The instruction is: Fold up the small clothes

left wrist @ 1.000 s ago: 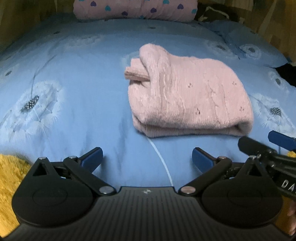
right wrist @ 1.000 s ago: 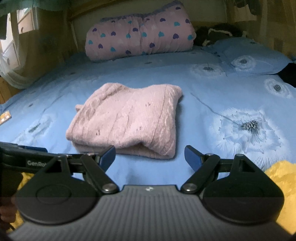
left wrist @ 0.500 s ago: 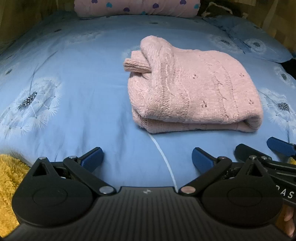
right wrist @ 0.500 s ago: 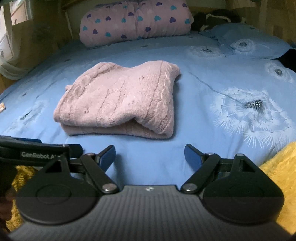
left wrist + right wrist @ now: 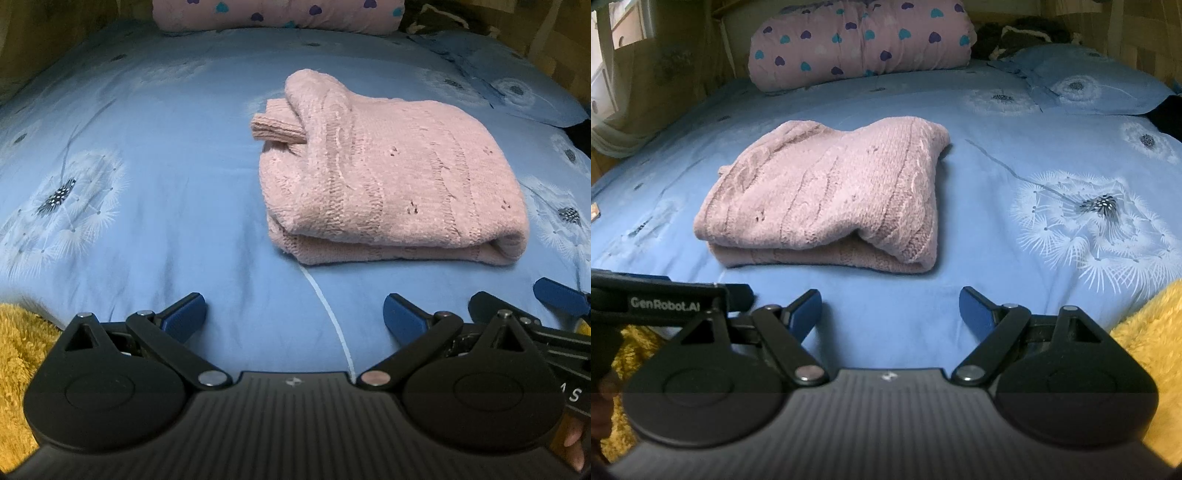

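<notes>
Nothing on the bed shifted in the last second: your folded pink cable-knit sweater (image 5: pixel 388 184) lay just as it had, only framed a little differently by both cameras. It sat on the light blue dandelion-print bedsheet (image 5: pixel 166 184), folded into a thick rectangle, with one ribbed cuff (image 5: pixel 275 127) poking out from its far left corner as the left camera saw it.

You held your left gripper (image 5: pixel 293 315) low over the sheet, just short of the sweater's near edge, with its blue-padded jaws spread wide and only bare sheet between them. Your right gripper (image 5: pixel 890 308) sat the same way in front of the sweater's rolled fold, jaws wide apart and gripping nothing. The two tools were close beside each other; each showed at the edge of the other's view.

Behind the sweater, a pink heart-print rolled quilt (image 5: pixel 860 40) lay across the head of the bed, next to a matching blue dandelion pillow (image 5: pixel 1089 85). Yellow fuzzy fabric (image 5: pixel 1145 332) showed at the near corners.
</notes>
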A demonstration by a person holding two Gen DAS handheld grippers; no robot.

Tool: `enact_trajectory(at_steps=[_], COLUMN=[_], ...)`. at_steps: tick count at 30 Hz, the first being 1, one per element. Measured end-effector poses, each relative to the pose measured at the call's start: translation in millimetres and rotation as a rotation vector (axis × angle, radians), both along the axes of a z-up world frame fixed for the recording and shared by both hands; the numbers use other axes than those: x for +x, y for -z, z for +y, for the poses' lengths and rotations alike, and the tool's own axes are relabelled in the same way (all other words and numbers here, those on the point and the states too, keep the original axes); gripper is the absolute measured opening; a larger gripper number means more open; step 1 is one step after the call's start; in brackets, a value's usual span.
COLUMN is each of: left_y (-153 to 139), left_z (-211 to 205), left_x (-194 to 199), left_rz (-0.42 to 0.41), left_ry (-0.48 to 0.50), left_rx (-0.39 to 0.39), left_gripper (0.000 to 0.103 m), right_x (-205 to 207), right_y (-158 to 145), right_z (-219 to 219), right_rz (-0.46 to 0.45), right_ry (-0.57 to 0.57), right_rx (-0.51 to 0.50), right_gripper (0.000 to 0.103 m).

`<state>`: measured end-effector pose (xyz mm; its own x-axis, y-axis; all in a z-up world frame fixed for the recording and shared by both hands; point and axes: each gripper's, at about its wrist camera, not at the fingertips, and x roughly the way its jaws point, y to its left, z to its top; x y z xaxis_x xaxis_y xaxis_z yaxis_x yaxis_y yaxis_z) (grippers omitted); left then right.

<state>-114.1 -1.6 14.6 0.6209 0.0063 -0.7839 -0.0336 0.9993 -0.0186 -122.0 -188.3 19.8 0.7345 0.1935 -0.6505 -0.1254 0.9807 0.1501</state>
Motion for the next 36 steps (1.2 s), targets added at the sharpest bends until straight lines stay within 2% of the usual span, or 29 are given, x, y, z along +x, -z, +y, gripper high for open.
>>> enact_trajectory(at_steps=[36], left_y=[1.6], left_z=[1.7], left_x=[1.4], left_rz=[-0.001], left_ry=[0.002], left_rx=[0.001], left_gripper=[0.103], right_x=[0.1], right_y=[2.1], right_z=[-0.8], right_rz=[-0.002], right_ry=[-0.002], right_rx=[-0.005], right_gripper=[0.083])
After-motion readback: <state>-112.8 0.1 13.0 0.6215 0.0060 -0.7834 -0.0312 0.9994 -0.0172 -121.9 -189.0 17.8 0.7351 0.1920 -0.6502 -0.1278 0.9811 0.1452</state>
